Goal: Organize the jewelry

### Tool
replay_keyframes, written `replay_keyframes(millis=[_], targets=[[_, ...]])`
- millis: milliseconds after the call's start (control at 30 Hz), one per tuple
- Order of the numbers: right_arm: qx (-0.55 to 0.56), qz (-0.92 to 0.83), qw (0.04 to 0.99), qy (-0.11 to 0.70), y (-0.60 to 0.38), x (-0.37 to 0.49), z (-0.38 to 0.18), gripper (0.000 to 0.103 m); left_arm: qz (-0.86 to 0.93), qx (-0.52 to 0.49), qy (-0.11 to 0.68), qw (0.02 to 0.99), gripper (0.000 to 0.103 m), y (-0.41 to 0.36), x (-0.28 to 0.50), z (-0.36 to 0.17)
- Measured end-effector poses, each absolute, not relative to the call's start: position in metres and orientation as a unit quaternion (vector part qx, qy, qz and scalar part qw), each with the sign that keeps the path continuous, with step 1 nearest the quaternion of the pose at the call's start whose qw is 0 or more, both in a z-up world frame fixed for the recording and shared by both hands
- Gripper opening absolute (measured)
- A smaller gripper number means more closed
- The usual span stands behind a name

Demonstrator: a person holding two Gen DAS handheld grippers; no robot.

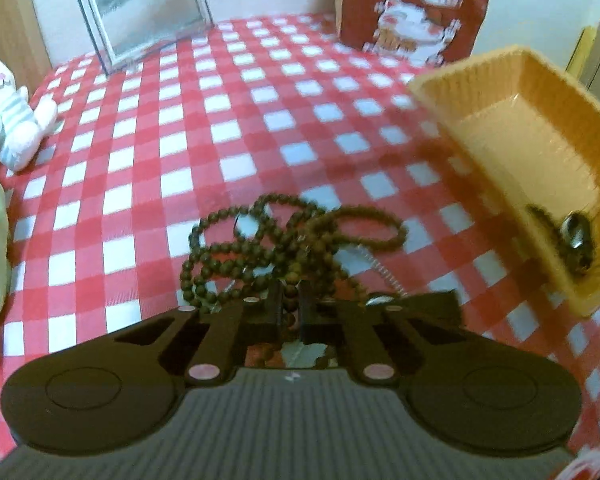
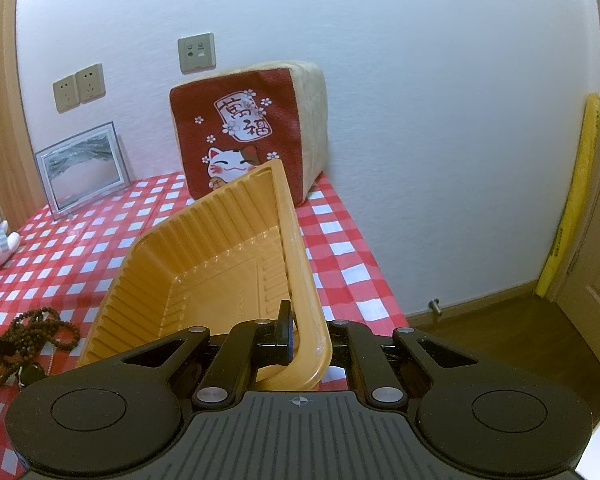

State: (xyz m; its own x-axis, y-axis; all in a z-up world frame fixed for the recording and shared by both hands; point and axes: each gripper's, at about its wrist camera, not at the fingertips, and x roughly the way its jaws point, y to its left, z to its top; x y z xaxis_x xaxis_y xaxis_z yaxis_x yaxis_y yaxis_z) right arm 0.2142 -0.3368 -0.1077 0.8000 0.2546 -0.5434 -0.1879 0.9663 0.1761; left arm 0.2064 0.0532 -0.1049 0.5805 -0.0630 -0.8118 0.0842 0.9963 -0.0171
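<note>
Between the left tongs [image 1: 290,300], beads [image 1: 284,236] are pinched; right tongs [image 2: 300,332] clamp the tray [image 2: 204,256] rim.

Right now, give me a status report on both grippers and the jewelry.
Left gripper shut on bead necklace. Right gripper shut on tilted orange tray rim. Dark item already in tray. Nothing between beads and tray.

Open checked tablecloth [image 1: 148,152] stretches beyond the bead necklace [image 1: 284,240], hemmed by the tilted tan tray [image 1: 516,80] on the right, the stuffed bunny [image 1: 12,120] on the left, and the picture frame [image 1: 144,8] and cat cushion [image 1: 412,4] along the wall.
</note>
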Motion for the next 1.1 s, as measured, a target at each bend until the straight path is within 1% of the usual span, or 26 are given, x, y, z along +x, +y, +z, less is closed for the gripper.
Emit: replay_keyframes(millis=[267,433,633,833,1100], targets=[[0.061,0.116,0.947,0.293,-0.338,0.215,-0.107,0.007,-0.077,-0.035,0.388,0.918,0.006,0.049,0.192,-0.028],[0.063,0.116,0.947,0.293,-0.339,0.214,-0.107,0.007,-0.095,-0.042,0.335,0.936,0.006,0.041,0.187,0.026],[0.067,0.115,0.947,0.291,-0.339,0.213,-0.105,0.007,-0.111,-0.055,0.291,0.949,0.006,0.032,0.184,0.073],[0.069,0.115,0.947,0.292,-0.339,0.212,-0.104,0.007,-0.136,-0.062,0.273,0.950,0.006,0.020,0.186,0.098],[0.066,0.116,0.948,0.290,-0.337,0.210,-0.102,0.007,-0.182,-0.081,0.261,0.945,0.006,-0.006,0.188,0.107]])
